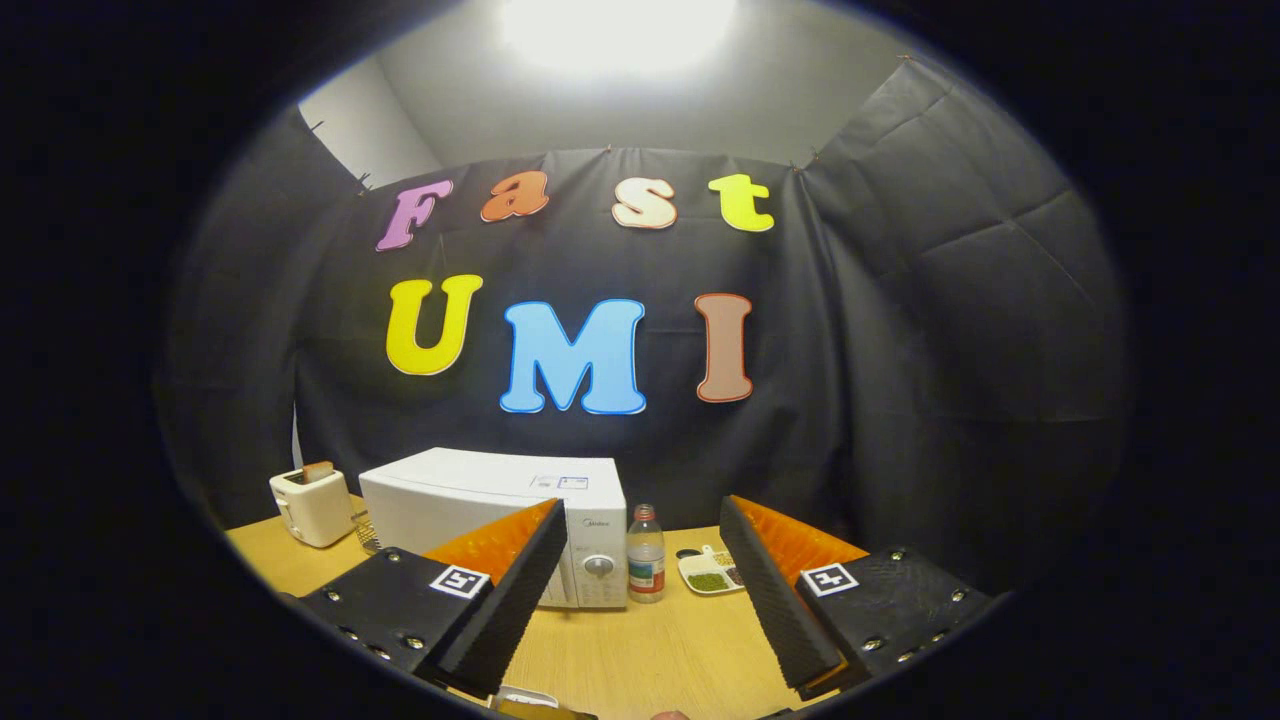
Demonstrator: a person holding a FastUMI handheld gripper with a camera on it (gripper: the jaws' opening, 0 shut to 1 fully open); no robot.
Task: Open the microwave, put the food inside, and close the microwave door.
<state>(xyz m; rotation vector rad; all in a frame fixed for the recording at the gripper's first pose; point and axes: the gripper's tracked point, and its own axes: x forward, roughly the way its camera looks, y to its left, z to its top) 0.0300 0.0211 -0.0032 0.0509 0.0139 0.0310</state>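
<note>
Gripper (640,580) spread wide; microwave (500,520) beyond, shut.

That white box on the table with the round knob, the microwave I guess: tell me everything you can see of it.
The microwave is a white, boxy appliance, glossy like painted metal or plastic, standing upright on the wooden table. Its door looks closed. A control panel with a round knob sits at its right end, and a small sticker lies on top. A toaster stands on one side, a bottle close on the other. The open gripper holds nothing; one finger hides part of the microwave's front.
</note>
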